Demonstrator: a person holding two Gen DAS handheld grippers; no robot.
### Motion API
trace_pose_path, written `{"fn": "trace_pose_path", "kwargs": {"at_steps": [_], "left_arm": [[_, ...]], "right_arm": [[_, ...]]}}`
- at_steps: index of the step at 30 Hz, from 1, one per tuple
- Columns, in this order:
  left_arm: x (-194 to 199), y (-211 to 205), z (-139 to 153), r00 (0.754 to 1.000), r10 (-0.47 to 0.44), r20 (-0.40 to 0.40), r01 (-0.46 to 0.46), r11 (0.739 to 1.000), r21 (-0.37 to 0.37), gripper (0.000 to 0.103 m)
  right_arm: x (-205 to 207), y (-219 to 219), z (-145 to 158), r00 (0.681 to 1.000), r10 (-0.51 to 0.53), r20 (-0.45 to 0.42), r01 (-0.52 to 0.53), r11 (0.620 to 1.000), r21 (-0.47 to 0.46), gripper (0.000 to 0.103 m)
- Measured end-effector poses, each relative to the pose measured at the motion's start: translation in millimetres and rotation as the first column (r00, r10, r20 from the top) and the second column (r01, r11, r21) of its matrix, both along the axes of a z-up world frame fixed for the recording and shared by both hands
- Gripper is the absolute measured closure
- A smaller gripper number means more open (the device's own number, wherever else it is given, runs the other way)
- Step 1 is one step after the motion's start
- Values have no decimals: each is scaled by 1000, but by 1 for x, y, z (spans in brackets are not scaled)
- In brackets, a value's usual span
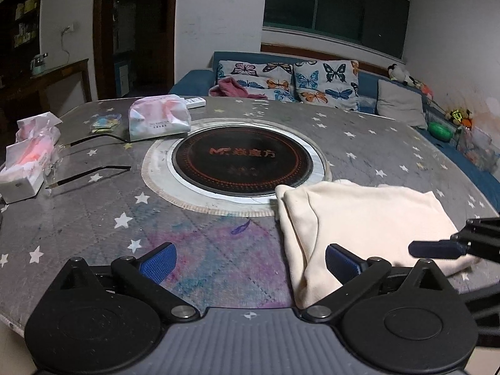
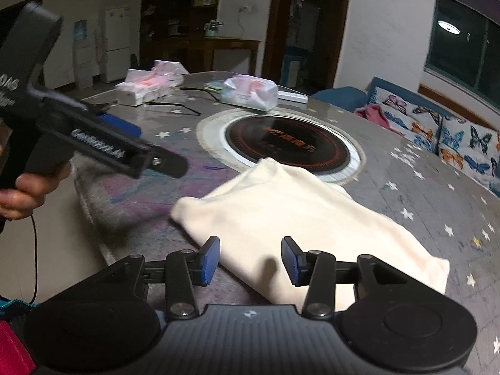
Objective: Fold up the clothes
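A cream garment (image 1: 359,218) lies folded on the star-patterned table cover, just in front of the round black hob. My left gripper (image 1: 250,262) stands wide open above the table at the garment's left edge; its right finger (image 1: 340,262) overlaps the cloth and nothing is pinched. A finger of the right gripper (image 1: 437,248) reaches in over the garment's near right part. In the right wrist view the garment (image 2: 297,212) lies straight ahead, and my right gripper (image 2: 250,259) hovers open over its near edge, pads clear of the cloth. A hand holds the left gripper (image 2: 147,143) at left.
The round hob (image 1: 242,162) sits in the table's middle. Tissue packs (image 1: 28,159), a plastic-wrapped pack (image 1: 159,118), two thin black rods (image 1: 90,175) and a white remote (image 1: 195,102) lie at the far left. A blue sofa with butterfly cushions (image 1: 325,84) stands behind the table.
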State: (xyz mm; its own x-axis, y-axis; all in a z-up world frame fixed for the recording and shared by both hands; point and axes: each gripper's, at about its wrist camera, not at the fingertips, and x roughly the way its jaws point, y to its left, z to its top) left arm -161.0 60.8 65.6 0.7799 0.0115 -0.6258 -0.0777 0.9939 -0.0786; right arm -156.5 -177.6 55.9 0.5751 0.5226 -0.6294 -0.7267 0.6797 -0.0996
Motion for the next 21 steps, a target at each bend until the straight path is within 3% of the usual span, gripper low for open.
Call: {"fn": "trace_pose_path", "kwargs": {"at_steps": [21], "left_arm": [[7,12,4,1000,4,-24,-7,995,-104,0]], "right_arm": [[-26,46,-4,992,111,67,-103,988,-116,58]]}}
